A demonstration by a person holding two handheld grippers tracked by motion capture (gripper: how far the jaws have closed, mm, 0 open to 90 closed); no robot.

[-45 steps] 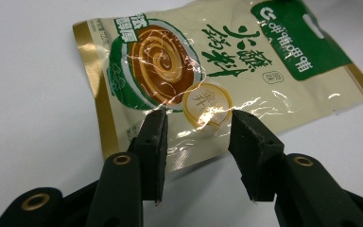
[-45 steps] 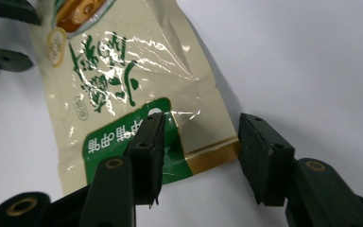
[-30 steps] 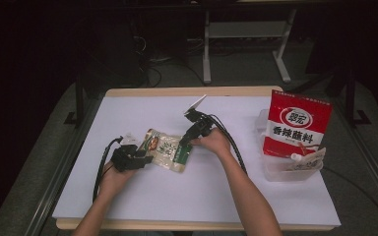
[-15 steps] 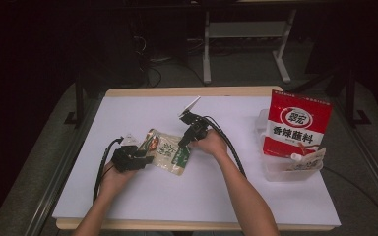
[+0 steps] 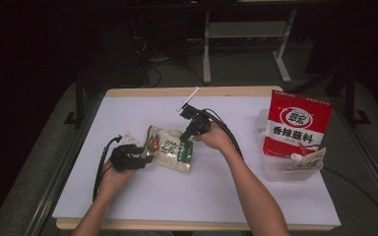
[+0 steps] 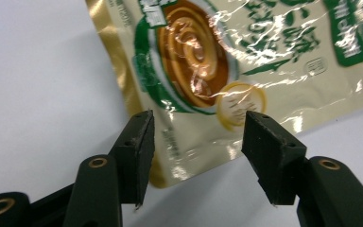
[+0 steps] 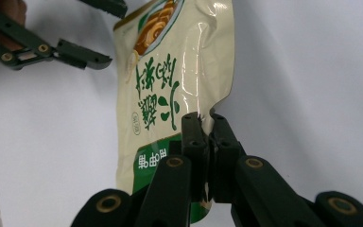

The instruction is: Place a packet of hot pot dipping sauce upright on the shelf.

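Observation:
A cream and green food pouch [image 5: 169, 149] with a gold edge lies on the white table near its middle. My right gripper [image 5: 187, 136] is shut on the pouch's [image 7: 170, 90] right end, jaws pinched on the green-printed edge [image 7: 207, 125]. My left gripper [image 5: 146, 158] is open at the pouch's left end. In the left gripper view its two jaws stand apart on either side of the pouch's [image 6: 208, 71] near edge, midpoint [image 6: 196, 142], not pressing it.
A tall red and white bag [image 5: 296, 127] stands in a clear plastic tub [image 5: 280, 172] at the table's right. Cables trail from both grippers. The table's wooden back edge [image 5: 177, 91] borders a dark floor with a white stand [image 5: 246, 29].
The right gripper has shifted the pouch slightly left toward the left gripper. The left gripper's jaws now bracket the pouch's left end.

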